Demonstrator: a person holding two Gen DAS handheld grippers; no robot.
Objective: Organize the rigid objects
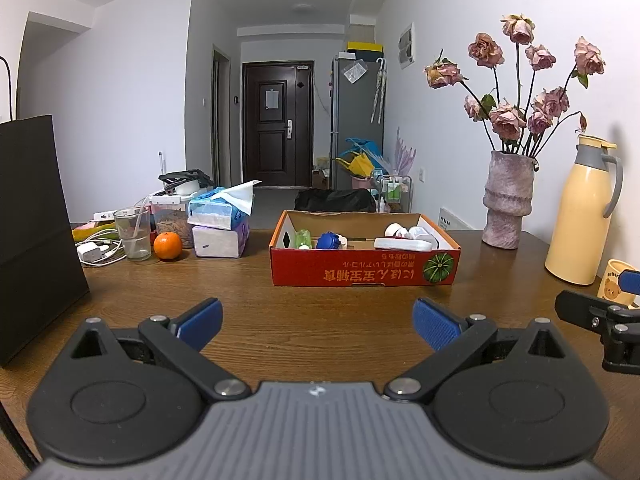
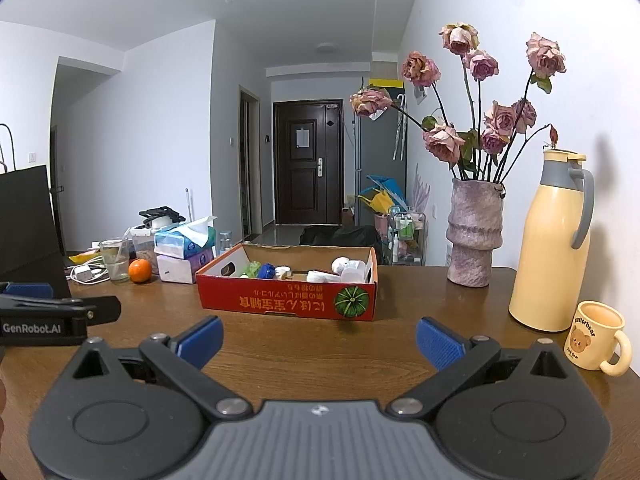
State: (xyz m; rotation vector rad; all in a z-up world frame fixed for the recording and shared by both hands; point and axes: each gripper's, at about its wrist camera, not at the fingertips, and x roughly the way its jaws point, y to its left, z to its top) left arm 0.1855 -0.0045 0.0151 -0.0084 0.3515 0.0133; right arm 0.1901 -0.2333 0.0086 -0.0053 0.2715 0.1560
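Red box (image 1: 364, 276) (filled), both tongs (image 1: 318, 322) wide

A wooden table (image 1: 320, 320) with a dark brown grain is filling the near part of the scene, running right up to a white wall (image 1: 480, 20). White walls are also enclosing the room on the left, and a white ceiling is spreading overhead with a round ceiling lamp (image 1: 304, 8) sitting unlit far back. A hallway is leading away to a dark brown panelled door (image 1: 277, 124) at the far end, a sheet of paper sticking to it. A tall grey fridge (image 1: 354, 120) is standing right of the door, with boxes lying on top. Soft, even light is falling across the room, and the grey floor is showing past the table's far edge.
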